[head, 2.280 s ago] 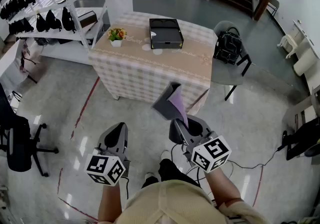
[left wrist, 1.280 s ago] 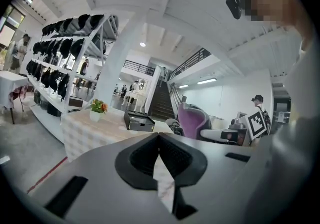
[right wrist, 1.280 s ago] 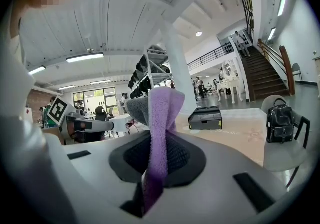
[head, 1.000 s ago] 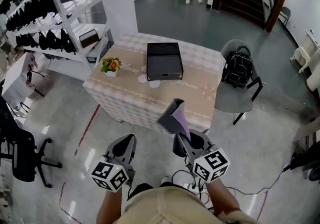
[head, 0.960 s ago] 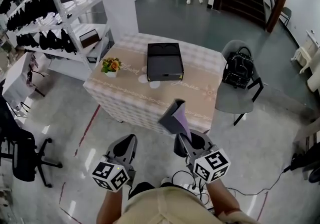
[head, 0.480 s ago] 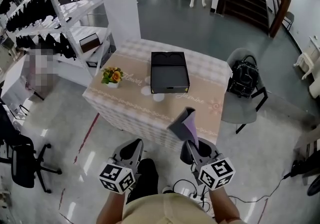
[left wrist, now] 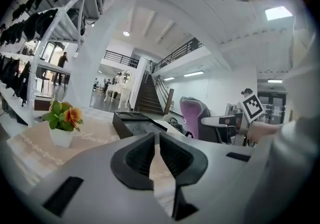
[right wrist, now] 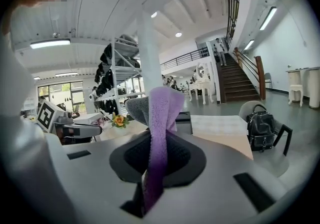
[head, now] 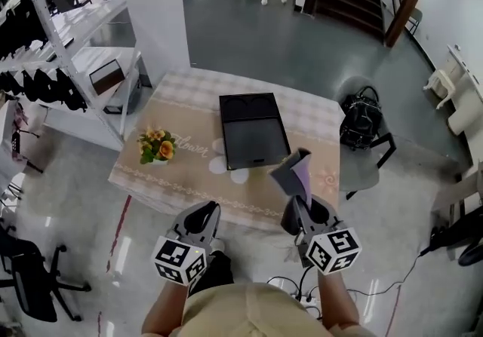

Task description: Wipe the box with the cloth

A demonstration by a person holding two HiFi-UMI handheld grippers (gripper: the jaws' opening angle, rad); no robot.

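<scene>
A flat black box (head: 253,130) lies on the checked tablecloth (head: 317,113), and it shows beyond my jaws as the box (left wrist: 136,121) in the left gripper view. My right gripper (head: 303,211) is shut on a purple and grey cloth (head: 295,172) that stands up from its jaws, near the table's front right edge. The cloth (right wrist: 159,133) fills the middle of the right gripper view. My left gripper (head: 203,219) is shut with nothing between its jaws (left wrist: 157,154), at the table's front edge, short of the box.
A small pot of orange flowers (head: 156,146) stands on the table's left part. A grey chair with a black backpack (head: 360,129) is at the table's right. White shelving (head: 68,56) with dark goods and a white pillar (head: 155,4) stand to the left.
Both grippers have come forward to the table's front edge. The table and box now lie much closer below me. The cloth stays in the right jaws.
</scene>
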